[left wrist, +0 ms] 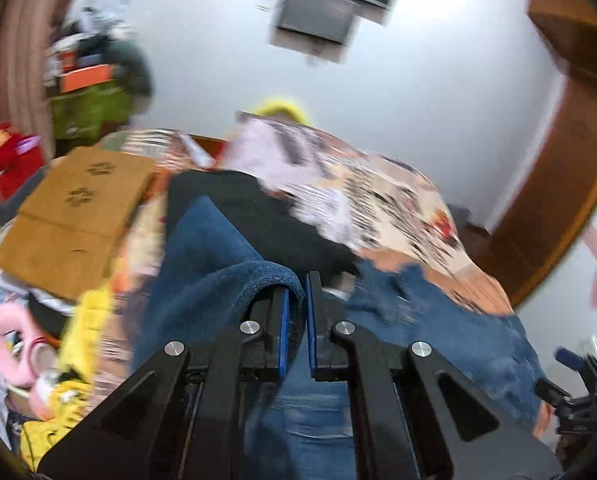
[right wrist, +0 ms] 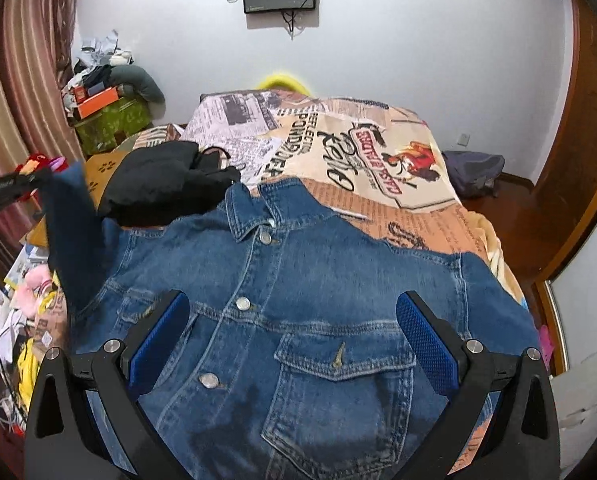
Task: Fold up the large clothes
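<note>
the denim jacket (right wrist: 298, 320) lies front-up on the near bed (right wrist: 438, 216). the left gripper (left wrist: 296, 296) pinches its raised left sleeve (right wrist: 70, 216); the right gripper (right wrist: 292, 340) hovers wide open above. the thin pinch could slip, dropping the sleeve crooked beside the black garment (right wrist: 166, 180).

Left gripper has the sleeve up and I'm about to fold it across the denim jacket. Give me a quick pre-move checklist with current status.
1. Left gripper shut on the sleeve: ok, denim is pinched between the blue pads.
2. Sleeve lifted off the bed: ok, the right wrist view shows it raised at the jacket's left side.
3. Right gripper open and holding nothing: ok, fingers spread wide above the denim jacket.
4. Jacket front lying flat, buttoned, collar away from the camera: ok.
5. Landing area on the chest clear: not ok, the right gripper hovers over it.
6. Black garment clear of the jacket: cannot tell, it lies right at the shoulder edge.
</note>
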{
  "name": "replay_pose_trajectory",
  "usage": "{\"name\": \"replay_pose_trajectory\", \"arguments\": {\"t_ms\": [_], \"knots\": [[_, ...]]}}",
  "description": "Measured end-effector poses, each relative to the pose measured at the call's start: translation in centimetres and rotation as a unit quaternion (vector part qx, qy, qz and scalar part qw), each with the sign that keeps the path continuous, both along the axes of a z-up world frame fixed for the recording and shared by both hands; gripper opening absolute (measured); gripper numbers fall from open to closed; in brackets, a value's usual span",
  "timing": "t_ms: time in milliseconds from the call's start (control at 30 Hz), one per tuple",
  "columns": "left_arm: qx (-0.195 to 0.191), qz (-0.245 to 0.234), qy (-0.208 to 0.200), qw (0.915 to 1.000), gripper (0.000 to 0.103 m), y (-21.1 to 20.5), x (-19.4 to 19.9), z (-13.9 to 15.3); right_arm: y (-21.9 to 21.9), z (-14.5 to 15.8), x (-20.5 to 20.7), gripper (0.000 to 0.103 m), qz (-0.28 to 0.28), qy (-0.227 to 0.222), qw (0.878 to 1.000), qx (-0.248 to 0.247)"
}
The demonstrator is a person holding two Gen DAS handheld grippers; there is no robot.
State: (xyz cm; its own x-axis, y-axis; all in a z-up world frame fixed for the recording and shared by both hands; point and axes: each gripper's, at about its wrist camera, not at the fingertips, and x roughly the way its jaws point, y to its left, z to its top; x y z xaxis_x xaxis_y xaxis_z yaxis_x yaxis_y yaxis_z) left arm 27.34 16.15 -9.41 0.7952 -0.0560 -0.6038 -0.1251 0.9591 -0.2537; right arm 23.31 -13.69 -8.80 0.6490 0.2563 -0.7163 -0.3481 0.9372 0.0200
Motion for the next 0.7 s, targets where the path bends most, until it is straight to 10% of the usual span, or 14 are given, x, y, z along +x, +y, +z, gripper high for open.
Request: {"name": "replay_pose_trajectory", "arguments": {"t_ms": [433, 700], "knots": [[0.082, -0.142, 0.2, 0.966, 0.009, -14.5, 3.0, -12.6, -2.9, -0.7, -1.9, 0.103, 0.007, 0.002, 1.0, -0.029], [0.061, -0.115, 0.152, 0.9798, 0.06, -11.0, 1.0, -8.3, -3.9, -1.1, -1.8, 0.103, -0.008, 0.013, 1.0, -0.013]]}}
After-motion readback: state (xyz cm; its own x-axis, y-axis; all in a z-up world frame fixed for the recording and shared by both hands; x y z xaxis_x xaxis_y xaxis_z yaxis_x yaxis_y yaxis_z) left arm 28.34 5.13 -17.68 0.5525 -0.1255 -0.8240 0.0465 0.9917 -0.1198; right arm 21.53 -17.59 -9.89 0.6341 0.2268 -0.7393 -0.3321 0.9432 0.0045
